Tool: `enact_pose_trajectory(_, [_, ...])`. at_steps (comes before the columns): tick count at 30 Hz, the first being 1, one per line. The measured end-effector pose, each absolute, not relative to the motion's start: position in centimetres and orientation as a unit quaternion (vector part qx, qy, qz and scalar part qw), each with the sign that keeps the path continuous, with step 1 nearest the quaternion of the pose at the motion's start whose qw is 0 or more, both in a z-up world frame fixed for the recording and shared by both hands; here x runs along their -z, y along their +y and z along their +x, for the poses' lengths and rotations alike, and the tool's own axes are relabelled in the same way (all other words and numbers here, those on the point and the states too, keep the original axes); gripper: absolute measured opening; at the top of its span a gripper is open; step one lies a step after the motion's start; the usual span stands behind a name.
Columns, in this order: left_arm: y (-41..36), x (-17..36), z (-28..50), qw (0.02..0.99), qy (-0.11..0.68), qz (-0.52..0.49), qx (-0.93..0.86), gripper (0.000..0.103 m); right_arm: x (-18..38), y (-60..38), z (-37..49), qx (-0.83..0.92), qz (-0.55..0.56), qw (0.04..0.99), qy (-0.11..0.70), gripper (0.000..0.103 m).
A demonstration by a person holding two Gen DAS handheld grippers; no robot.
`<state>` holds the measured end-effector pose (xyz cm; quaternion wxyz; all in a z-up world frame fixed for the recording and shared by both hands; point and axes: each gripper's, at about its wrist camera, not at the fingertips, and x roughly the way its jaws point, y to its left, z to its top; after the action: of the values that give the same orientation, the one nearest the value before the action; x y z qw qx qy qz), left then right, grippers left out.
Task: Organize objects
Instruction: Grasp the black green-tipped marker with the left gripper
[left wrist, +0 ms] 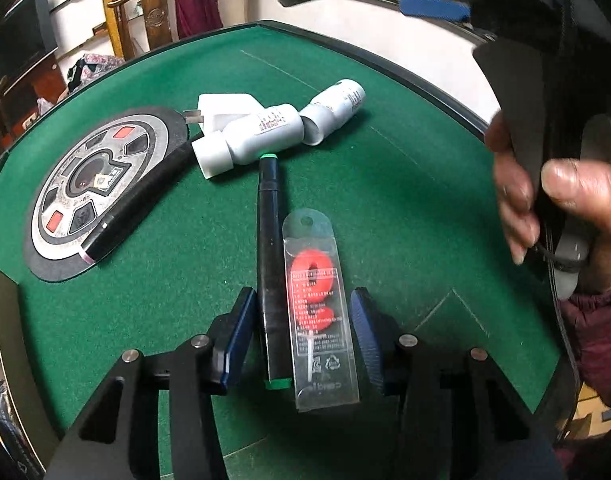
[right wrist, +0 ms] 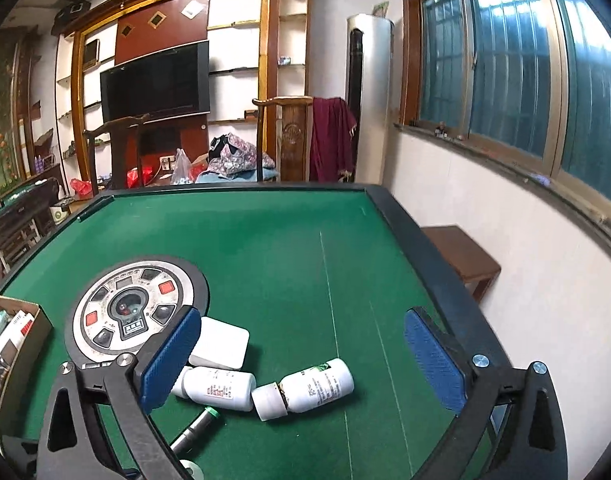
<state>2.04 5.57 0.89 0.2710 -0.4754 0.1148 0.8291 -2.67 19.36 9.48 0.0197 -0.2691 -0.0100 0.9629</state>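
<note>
Two light, stiff things sit between my left gripper (left wrist: 301,320)'s apart jaws: black green-capped marker pen (left wrist: 268,256) and slippery clear plastic packet (left wrist: 315,304); grip mid-length. Right gripper (right wrist: 301,360) gapes empty.

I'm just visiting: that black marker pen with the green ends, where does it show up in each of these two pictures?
Left wrist view: the black marker runs up the lower middle, beside the clear packet, both between the left gripper's fingers.
Right wrist view: only one green end of the marker shows, at the bottom left, below a white bottle.
Shared landmark: the round control panel set in the green table.
</note>
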Motion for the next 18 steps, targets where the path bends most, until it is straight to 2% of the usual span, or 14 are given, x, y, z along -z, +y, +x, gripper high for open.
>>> enact_pose_trajectory(10, [3.5,-1.1,-0.3,0.266,-0.008,-0.486,-0.832,0.047,-9.0,19.9,-3.1,-0.958,-0.286,0.02,0.004,0.103])
enact_pose_trajectory(18, [1.3,-1.2,-1.0,0.222,-0.013,-0.48,-0.848,0.048,-8.7,19.8,-3.2,-0.956,-0.294,0.019,0.001,0.103])
